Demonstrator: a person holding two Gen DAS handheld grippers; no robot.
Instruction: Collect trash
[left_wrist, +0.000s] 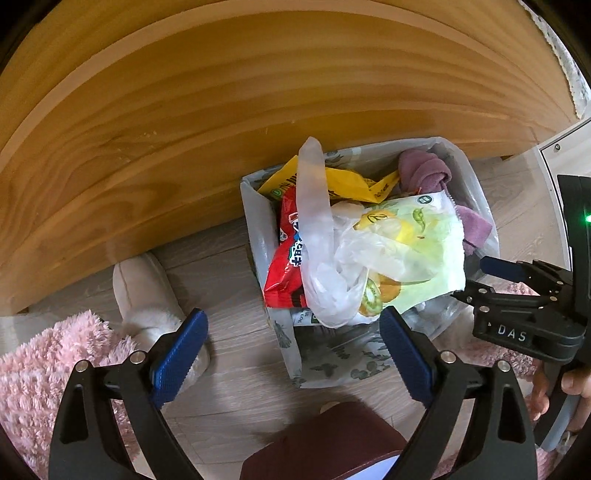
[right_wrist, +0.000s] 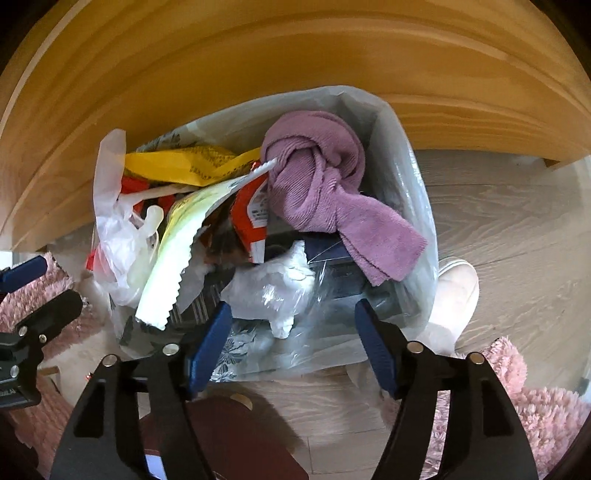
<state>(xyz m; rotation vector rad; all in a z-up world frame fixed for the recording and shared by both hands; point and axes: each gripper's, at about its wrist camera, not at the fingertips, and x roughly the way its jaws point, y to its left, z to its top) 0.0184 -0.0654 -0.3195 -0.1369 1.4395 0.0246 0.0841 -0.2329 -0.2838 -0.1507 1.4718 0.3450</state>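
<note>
Nearest object: dark maroon thing at the bottom edge, lying on the wood-look floor; what it is cannot be told.
Left gripper: fingers spread wide and empty, hovering over the near left corner of the trash bag.
Right gripper: fingers released too, holding nothing, poised above the bag's near rim; the crumpled white plastic lies between them, lower down.
Where the trash is: already in the bag, which stands on the floor against the wooden furniture panel. It is heaped above the rim: red wrapper, yellow packet, green fruit-print packet, clear plastic bag, purple cloth.
Step in hand, by my reading: gathering the bag's mouth to close or lift it.
Doing it well: pinch bag film only, one gripper per side, not the loose wrappers. Tuck the overhanging packets down first, or they may spill.
Risk: thin film may slip or tear; grip low on the rim fold.
Surroundings: pink fluffy rug and pale slipper nearby.
</note>
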